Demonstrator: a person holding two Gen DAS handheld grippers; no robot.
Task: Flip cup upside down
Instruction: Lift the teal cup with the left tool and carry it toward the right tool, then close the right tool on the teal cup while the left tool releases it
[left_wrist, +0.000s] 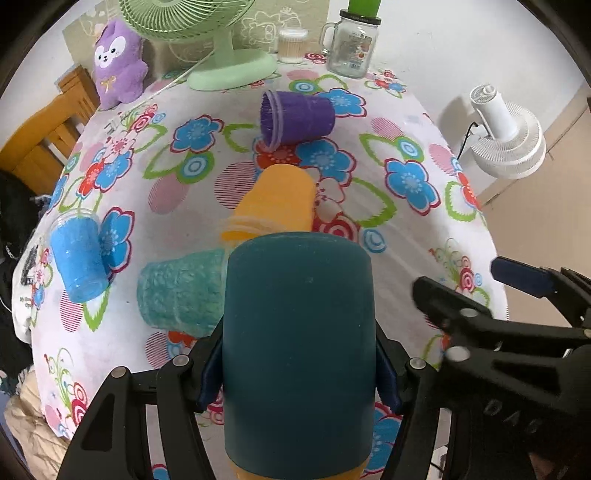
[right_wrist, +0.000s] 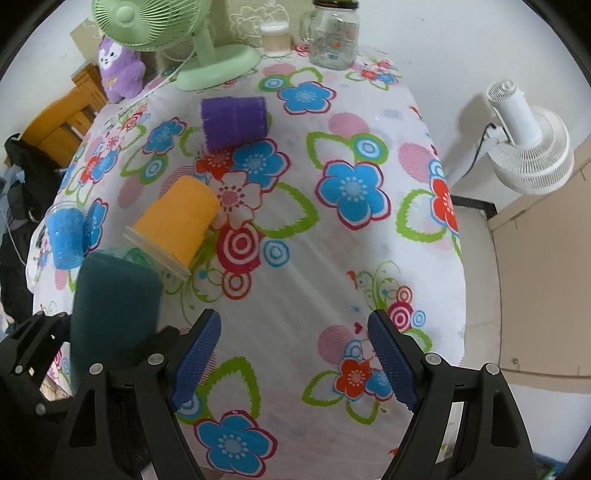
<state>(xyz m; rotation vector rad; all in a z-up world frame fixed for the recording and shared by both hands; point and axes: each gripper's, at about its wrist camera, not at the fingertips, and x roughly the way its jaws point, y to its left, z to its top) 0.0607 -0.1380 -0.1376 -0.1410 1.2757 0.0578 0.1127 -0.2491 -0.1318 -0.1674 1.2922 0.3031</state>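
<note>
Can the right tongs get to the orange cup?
Probably yes. The right tongs are open and hold nothing, and only bare tablecloth lies between them and the orange cup, which lies on its side ahead to their left.

black frames, ribbed blue fingers (right_wrist: 391, 360)

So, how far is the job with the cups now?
In hand: the left gripper clamps the dark teal cup, closed end up; whether it is set down is unclear. The right gripper is open and holds nothing. Left: the orange cup, purple cup, light teal cup and blue cup lie on their sides.
</note>
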